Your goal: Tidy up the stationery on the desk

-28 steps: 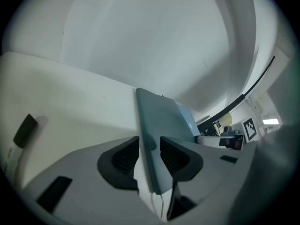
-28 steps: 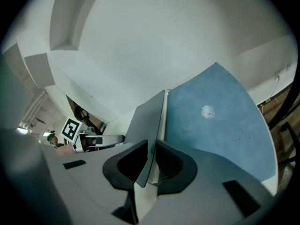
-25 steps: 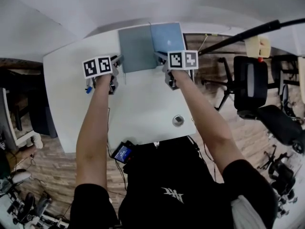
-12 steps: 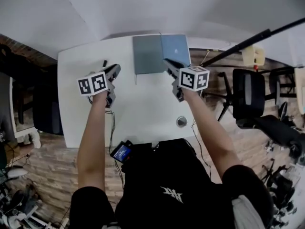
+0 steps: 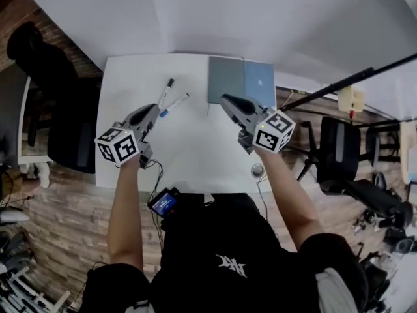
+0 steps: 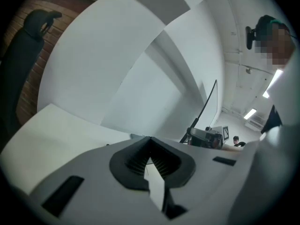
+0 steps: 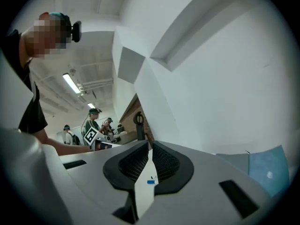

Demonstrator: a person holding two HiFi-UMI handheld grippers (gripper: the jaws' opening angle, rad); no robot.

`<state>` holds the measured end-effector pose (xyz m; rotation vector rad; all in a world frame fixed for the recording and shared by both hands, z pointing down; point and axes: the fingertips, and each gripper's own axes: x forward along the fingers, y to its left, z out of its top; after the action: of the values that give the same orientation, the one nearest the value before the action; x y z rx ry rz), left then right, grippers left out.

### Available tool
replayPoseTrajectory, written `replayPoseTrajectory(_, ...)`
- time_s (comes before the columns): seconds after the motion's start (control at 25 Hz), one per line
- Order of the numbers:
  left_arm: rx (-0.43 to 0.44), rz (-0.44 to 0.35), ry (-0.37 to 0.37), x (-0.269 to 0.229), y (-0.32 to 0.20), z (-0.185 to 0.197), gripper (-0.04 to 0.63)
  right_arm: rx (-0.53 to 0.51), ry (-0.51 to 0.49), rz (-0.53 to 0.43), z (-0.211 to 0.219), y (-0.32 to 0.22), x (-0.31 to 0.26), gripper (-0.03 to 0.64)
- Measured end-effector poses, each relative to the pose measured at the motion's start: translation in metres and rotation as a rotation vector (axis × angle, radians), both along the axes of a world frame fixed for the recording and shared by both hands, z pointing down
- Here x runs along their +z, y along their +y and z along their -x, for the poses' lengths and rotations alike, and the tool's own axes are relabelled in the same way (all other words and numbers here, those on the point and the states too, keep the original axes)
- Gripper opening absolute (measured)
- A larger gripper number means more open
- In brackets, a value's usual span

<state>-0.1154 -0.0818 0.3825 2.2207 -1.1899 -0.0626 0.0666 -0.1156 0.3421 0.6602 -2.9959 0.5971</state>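
Observation:
Two pens lie on the white desk [image 5: 195, 149] at its far left: a black-capped pen [image 5: 166, 90] and a blue-capped pen [image 5: 174, 104]. A grey notebook [image 5: 225, 79] and a blue notebook [image 5: 260, 83] lie side by side at the desk's far edge. My left gripper [image 5: 154, 111] hovers just on the near side of the pens, raised and shut, holding nothing. My right gripper [image 5: 228, 100] hangs just before the grey notebook, also shut and empty. In the left gripper view the left gripper [image 6: 150, 139] has its jaws meeting at the tip. The right gripper [image 7: 150, 144] shows the same, beside the blue notebook [image 7: 265, 168].
A round cable grommet [image 5: 258, 170] sits near the desk's front right. A small device with a lit screen [image 5: 164, 203] hangs at the front edge. A dark chair [image 5: 78, 142] stands left of the desk, an office chair [image 5: 339, 152] on the right. White walls rise behind.
Both grippers have drawn back from the notebooks and tilted upward. The left one has moved off the pens, which now lie in plain sight. The head view has pulled back.

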Motion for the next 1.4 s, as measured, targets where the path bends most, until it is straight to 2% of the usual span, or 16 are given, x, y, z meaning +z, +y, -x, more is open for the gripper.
replayPoseTrajectory(0.24,-0.032,-0.126,-0.032,-0.026,0.038,0.031,0.002,-0.171,0.055,-0.092,0.07,0.037,-0.008,0.054)
replayPoseTrajectory(0.44,-0.037,-0.16,-0.055,-0.025,0.059,0.053,0.003,-0.269,0.15,-0.159,0.121,0.053,0.004,0.055)
replayPoseTrajectory(0.52,-0.039,-0.153,-0.06,-0.018,0.064,0.056,0.003,-0.309,0.199,-0.171,0.132,0.051,0.013,0.07)
replayPoseTrajectory(0.56,-0.041,-0.145,-0.059,-0.013,0.064,0.056,0.003,-0.329,0.224,-0.173,0.136,0.049,0.019,0.116)
replayPoseTrajectory(0.64,-0.048,-0.126,-0.049,-0.002,0.064,0.056,0.003,-0.362,0.281,-0.187,0.14,0.041,0.033,0.143)
replayPoseTrajectory(0.8,-0.048,-0.084,-0.045,0.023,0.052,0.053,0.003,-0.438,0.428,-0.237,0.139,0.024,0.071,0.143)
replayPoseTrajectory(1.04,-0.028,-0.031,-0.039,0.055,0.023,0.038,0.003,-0.552,0.579,-0.291,0.142,-0.004,0.125,0.143)
replayPoseTrajectory(1.24,-0.021,0.007,-0.045,0.08,0.005,0.026,0.003,-0.687,0.713,-0.388,0.145,-0.018,0.166,0.144)
replayPoseTrajectory(1.4,-0.026,0.038,-0.026,0.096,-0.001,0.022,0.003,-0.803,0.813,-0.508,0.151,-0.022,0.187,0.144)
